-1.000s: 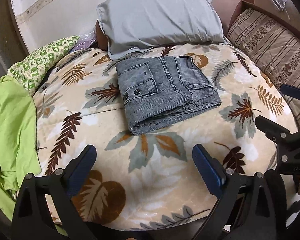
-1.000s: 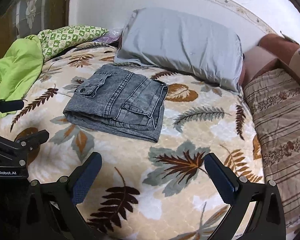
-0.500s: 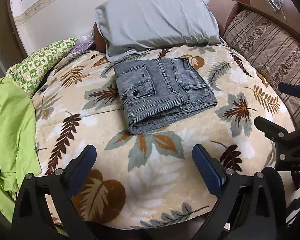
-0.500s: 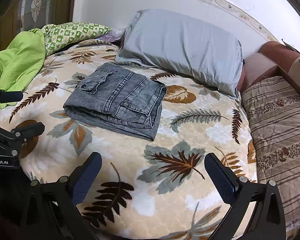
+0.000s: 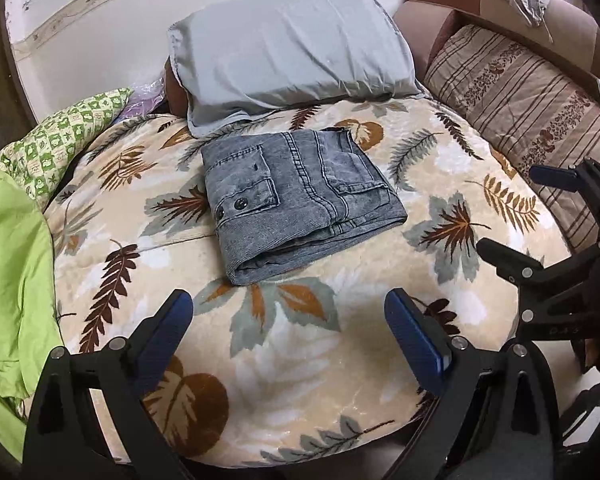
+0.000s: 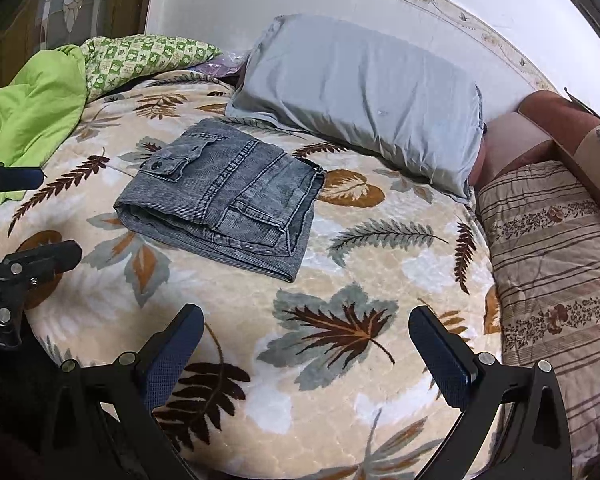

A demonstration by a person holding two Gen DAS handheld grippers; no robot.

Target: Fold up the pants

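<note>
A home bedroom: a bed under a leaf-print blanket [image 5: 300, 360], a grey pillow [image 5: 292, 56] against the wall, and a striped cushion [image 6: 552, 248] alongside.

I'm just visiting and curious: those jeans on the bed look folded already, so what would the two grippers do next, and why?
Probably just draw both back and stop. The jeans lie in a compact folded stack on the blanket, while the left gripper and right gripper hang open, apart from the jeans, holding nothing. No loose leg shows that needs folding.
</note>
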